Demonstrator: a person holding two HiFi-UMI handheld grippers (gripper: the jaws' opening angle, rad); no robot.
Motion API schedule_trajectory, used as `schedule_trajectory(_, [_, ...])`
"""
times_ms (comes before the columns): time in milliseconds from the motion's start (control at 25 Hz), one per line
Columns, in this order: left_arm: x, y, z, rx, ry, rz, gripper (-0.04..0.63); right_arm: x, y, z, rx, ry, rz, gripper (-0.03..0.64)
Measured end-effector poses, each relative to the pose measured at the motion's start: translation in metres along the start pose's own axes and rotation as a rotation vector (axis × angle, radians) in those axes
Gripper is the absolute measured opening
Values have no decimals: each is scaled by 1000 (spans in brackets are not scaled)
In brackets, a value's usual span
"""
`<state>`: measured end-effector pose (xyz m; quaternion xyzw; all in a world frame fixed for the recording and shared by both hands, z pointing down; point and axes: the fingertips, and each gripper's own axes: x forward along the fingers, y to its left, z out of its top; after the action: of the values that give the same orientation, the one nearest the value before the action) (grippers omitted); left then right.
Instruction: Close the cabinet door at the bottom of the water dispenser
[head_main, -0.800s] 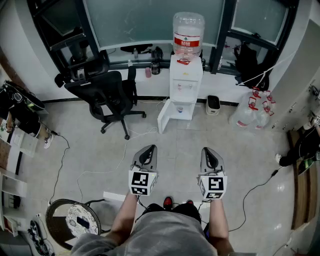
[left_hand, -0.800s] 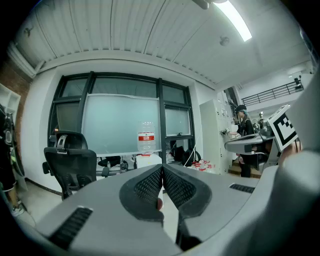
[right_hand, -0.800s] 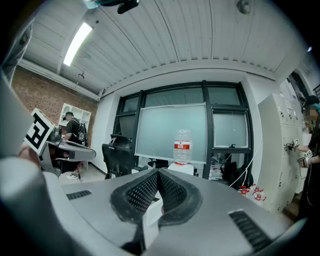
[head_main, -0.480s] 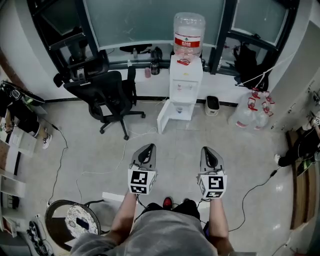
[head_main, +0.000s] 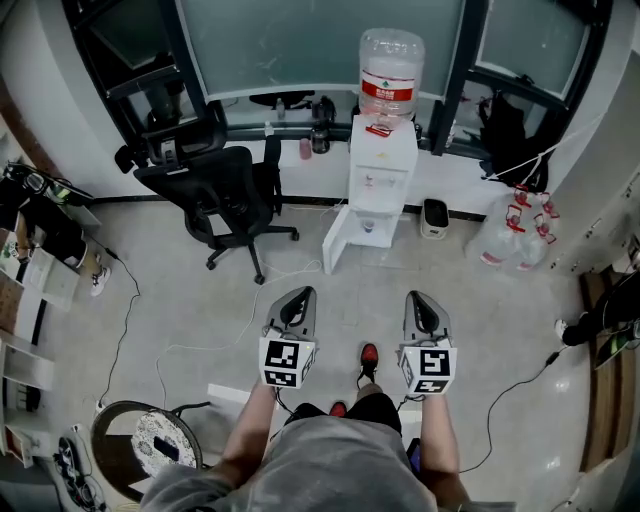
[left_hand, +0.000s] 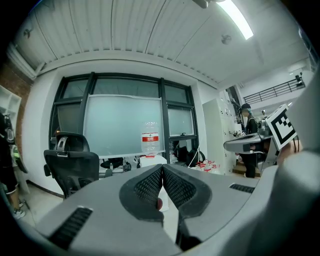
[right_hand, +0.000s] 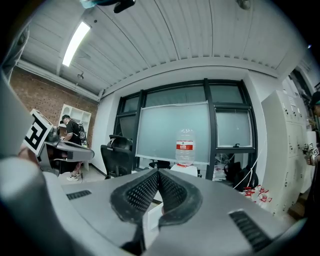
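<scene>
The white water dispenser stands against the window wall with a big bottle on top. Its bottom cabinet door hangs open, swung out to the left. Both grippers are held level above the floor, well short of the dispenser. My left gripper is shut with nothing between its pads, and the bottle shows just beyond its tips. My right gripper is also shut and empty, with the bottle straight ahead of it.
A black office chair stands left of the dispenser. A small bin and several empty water bottles sit to its right. Cables trail over the tiled floor. A round stool is at the lower left.
The person has stepped forward, a red-toed shoe now showing between the grippers. The dispenser has shifted slightly right and down in the head view. Both grippers stay shut.
</scene>
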<state>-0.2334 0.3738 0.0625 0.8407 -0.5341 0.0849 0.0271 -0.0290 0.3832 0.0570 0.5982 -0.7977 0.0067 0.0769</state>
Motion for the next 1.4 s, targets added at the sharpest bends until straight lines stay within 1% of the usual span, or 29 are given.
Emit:
schedule_trajectory(200, [32, 13, 2, 7, 9, 14, 23, 37, -11, -1, 8, -2, 19, 20])
schedule_trajectory(360, [70, 26, 2, 10, 22, 27, 23, 76, -29, -5, 22, -1, 25, 20])
schedule_trajectory(560, [131, 39, 6, 10, 35, 32, 23, 128, -61, -11, 40, 11, 26, 20])
schedule_trajectory(1000, [271, 53, 21, -3, 61, -9, 23, 241, -140, -11, 61, 42, 4, 20])
schedule_trajectory(1200, [311, 64, 17, -15, 71, 7, 23, 281, -156, -20, 55, 67, 32, 20])
schedule_trajectory(1400, [341, 81, 2, -24, 107, 22, 23, 316, -154, -34, 72, 98, 72, 20])
